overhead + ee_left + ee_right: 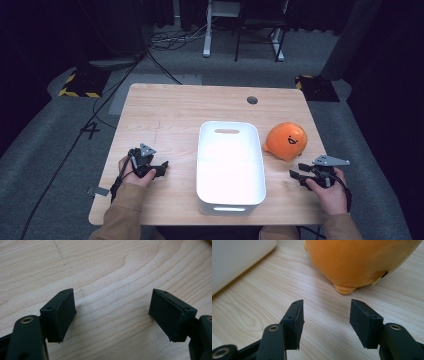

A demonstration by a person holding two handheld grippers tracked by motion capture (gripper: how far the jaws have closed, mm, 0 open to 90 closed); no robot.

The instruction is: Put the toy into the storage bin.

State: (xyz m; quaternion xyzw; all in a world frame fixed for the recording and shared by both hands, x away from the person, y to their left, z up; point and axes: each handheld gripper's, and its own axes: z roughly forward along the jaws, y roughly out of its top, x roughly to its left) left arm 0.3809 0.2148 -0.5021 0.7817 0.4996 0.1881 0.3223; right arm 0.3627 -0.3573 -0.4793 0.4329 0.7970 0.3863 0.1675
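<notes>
Table: a light wooden table [170, 115] with a round dark cable hole near its far edge; the person sits at its near side.
Bin: a white rectangular plastic bin [230, 197] with handle slots stands at the middle of the table, between the two hands.
Toy: a round orange plush toy with a small smiling face [286, 140] lies on the wood just right of the bin, close to its wall but apart from it, and beyond the right hand.
Right gripper: the black two-jaw right gripper [298, 176] rests low over the table near the right edge, pointing towards the toy; in the right gripper view [325, 323] its jaws stand spread with bare wood between them, the toy near ahead and untouched, the bin wall at the upper left.
Left gripper: the black two-jaw left gripper [161, 167] sits left of the bin; in the left gripper view [112, 313] its jaws are wide apart over bare wood grain, gripping nothing.
</notes>
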